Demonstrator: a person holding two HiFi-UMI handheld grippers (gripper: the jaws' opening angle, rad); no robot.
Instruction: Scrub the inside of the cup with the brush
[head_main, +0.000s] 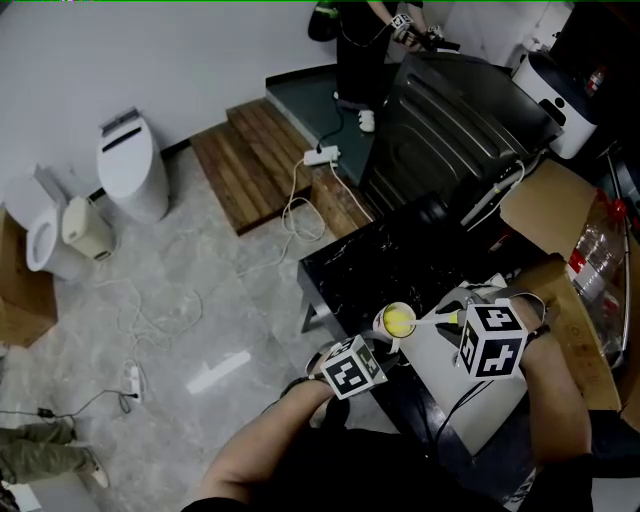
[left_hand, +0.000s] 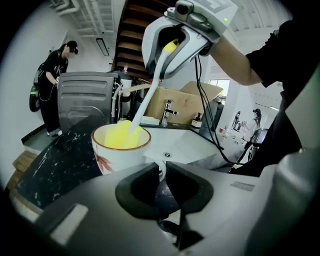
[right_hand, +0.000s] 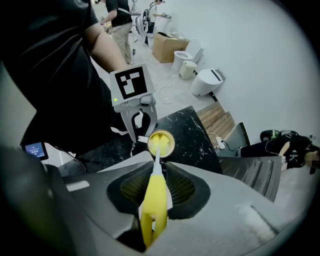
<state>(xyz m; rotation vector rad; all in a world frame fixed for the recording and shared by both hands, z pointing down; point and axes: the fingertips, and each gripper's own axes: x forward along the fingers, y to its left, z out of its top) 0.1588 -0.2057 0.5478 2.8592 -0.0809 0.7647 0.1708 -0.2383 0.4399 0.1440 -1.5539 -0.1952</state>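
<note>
A white cup (head_main: 397, 322) with a brown rim and a leaf print stands at the edge of the black marble counter (head_main: 370, 265). In the left gripper view the cup (left_hand: 112, 152) is just ahead, and my left gripper (left_hand: 162, 172) is shut on its white handle (left_hand: 160, 169). My right gripper (right_hand: 157, 170) points steeply down over the cup (right_hand: 161, 142), shut on the brush's yellow handle (right_hand: 154, 200). The brush's white shaft (left_hand: 150, 87) runs down into the cup, where its yellow head (left_hand: 124, 135) sits inside. In the head view the left gripper (head_main: 383, 347) is left of the right gripper (head_main: 455, 322).
A white sink basin (left_hand: 175, 145) with a chrome faucet (left_hand: 168, 111) lies right of the cup. Cardboard boxes (head_main: 560, 215) and a dark appliance (head_main: 455, 125) stand behind. A person (left_hand: 52, 75) stands at the far left. Toilets (head_main: 130, 165) and cables (head_main: 290, 215) are on the floor.
</note>
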